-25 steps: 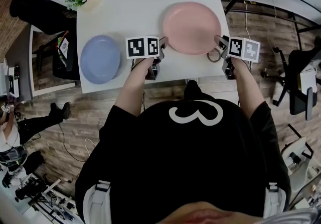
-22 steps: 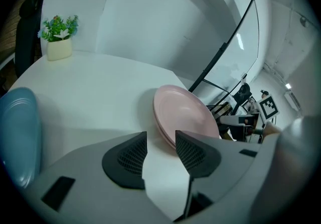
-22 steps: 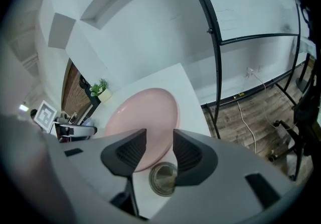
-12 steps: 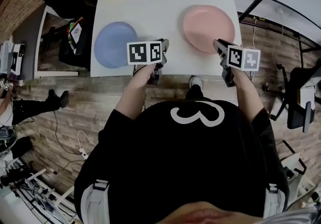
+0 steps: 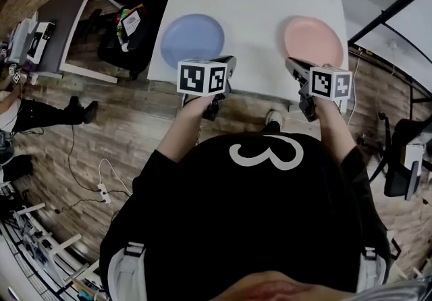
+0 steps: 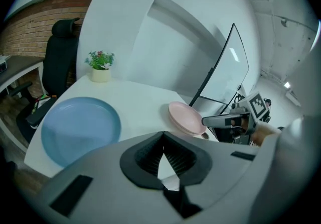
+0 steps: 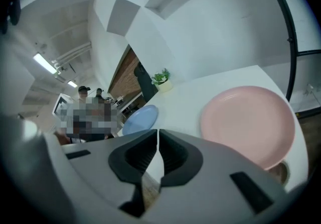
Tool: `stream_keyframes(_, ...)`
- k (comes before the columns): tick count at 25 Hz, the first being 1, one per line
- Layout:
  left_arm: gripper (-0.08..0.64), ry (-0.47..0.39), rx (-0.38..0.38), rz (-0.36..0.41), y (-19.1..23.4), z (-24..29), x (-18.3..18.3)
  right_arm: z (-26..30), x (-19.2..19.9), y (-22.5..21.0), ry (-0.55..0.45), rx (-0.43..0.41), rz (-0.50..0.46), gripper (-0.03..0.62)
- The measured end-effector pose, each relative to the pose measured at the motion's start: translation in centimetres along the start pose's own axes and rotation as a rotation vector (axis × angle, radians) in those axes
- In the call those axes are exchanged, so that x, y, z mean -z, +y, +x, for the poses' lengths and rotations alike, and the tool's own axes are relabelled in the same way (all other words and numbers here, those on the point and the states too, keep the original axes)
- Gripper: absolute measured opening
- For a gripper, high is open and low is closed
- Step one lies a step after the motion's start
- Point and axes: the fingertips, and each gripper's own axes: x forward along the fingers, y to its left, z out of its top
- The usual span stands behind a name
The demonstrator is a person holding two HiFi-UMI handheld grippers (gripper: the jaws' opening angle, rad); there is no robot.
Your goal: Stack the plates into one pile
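White table [image 5: 256,16] fills the top centre of the head view, and the pile isn't begun: two plates lie well apart on it, so I'd call this the pause before the first pick. Blue plate [image 5: 192,40] sits upper left of centre and pink plate [image 5: 312,42] upper right, close to the table's right edge. Both are round, shallow and matte, face up and bare, with gently raised rims. Down to the tools: left gripper [image 5: 228,63] and right gripper [image 5: 291,65] hover at the table's near edge, each short of its plate, jaws just snapped closed and clenched on nothing. Next, I reckon, one gripper must open wide, bite a plate's rim, lift it level and carry it across onto the other.
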Motion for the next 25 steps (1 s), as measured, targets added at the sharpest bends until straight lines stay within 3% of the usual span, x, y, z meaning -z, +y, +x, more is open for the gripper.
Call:
stream_keyframes(5, 0.017, -0.08, 0.004, -0.045, 2.2, -4.2, 0.2, 2.7, -0.5, 5.4, -0.005, -0.106, -0.016, 0.032)
stream_keyframes(10, 0.018, -0.175, 0.033, -0.03, 3.2, -6.7, 0.0, 4.5, -1.5, 8.0, -0.029, -0.173, -0.051, 0.032)
stream_keyframes(18, 0.02, -0.222, -0.102, -0.11, 9.6, -8.9, -0.7, 9.5, -3.7, 10.0, 0.003, -0.254, -0.081, 0.034)
stream_keyframes(25, 0.025, -0.264, -0.205, -0.232, 15.6, -10.1, -1.0, 14.9, -5.4, 10.5, 0.056, -0.29, -0.081, 0.034)
